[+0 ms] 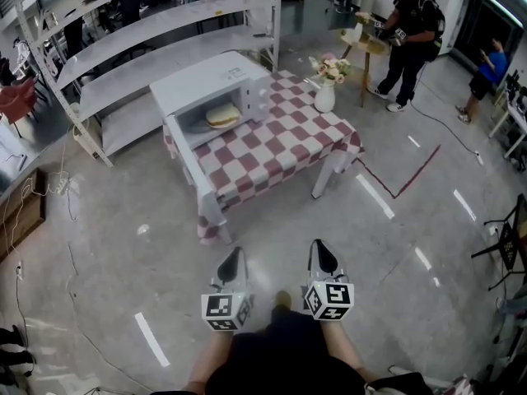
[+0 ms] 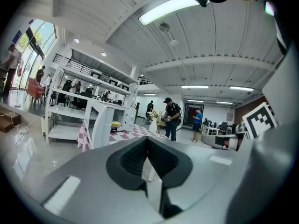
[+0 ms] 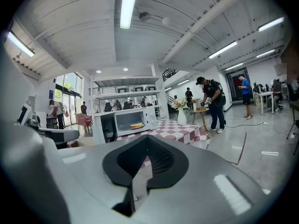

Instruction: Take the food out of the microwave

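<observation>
A white microwave (image 1: 216,87) stands on a table with a red-and-white check cloth (image 1: 284,148). Its door (image 1: 188,164) hangs open toward me. Inside lies the food (image 1: 222,116), a pale round bread-like piece; it also shows as food (image 3: 136,125) in the right gripper view and as a yellow bit of food (image 2: 115,123) past the door edge in the left gripper view. My left gripper (image 1: 234,258) and right gripper (image 1: 322,250) are side by side over the floor, well short of the table. Both are shut and hold nothing.
A white vase of flowers (image 1: 326,90) stands on the table's right part. Grey shelving (image 1: 136,52) runs behind the microwave. A person (image 1: 409,35) stands by a small round table (image 1: 362,39) at the back right. Red tape (image 1: 412,179) and cables (image 1: 49,189) lie on the floor.
</observation>
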